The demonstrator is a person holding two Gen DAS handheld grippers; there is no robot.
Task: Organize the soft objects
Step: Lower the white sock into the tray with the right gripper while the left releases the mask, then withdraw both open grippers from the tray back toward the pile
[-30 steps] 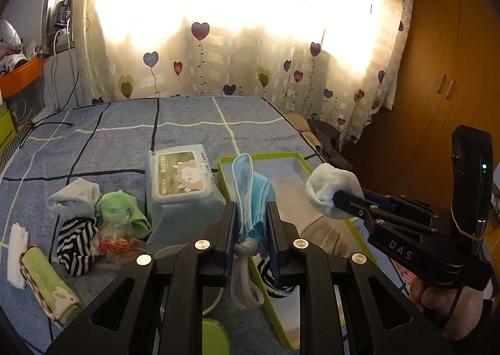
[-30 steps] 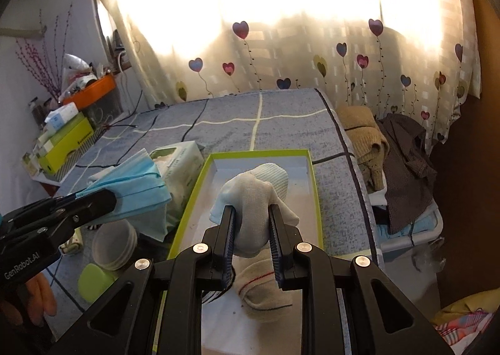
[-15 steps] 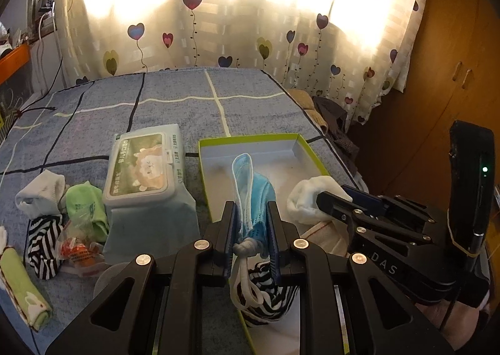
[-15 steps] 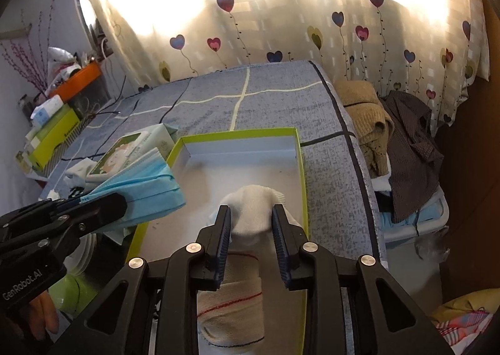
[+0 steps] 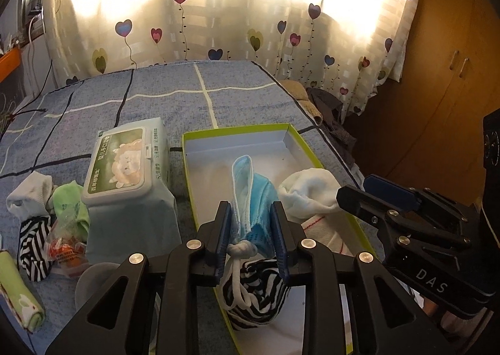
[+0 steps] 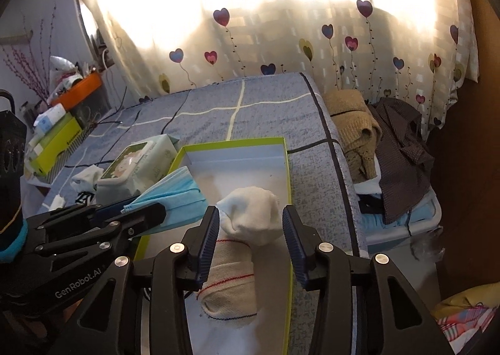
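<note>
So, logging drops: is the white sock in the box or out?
In. The white sock lies inside the green-rimmed box, on a beige sock.

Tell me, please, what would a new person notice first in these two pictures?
Probably the green-rimmed box on the blue bed, with both grippers over it. The left gripper has the blue face mask between its jaws, which have just been opening. The right gripper has just opened around a white sock lying in the box. Behind, the bright heart-print curtain fills the window.
</note>
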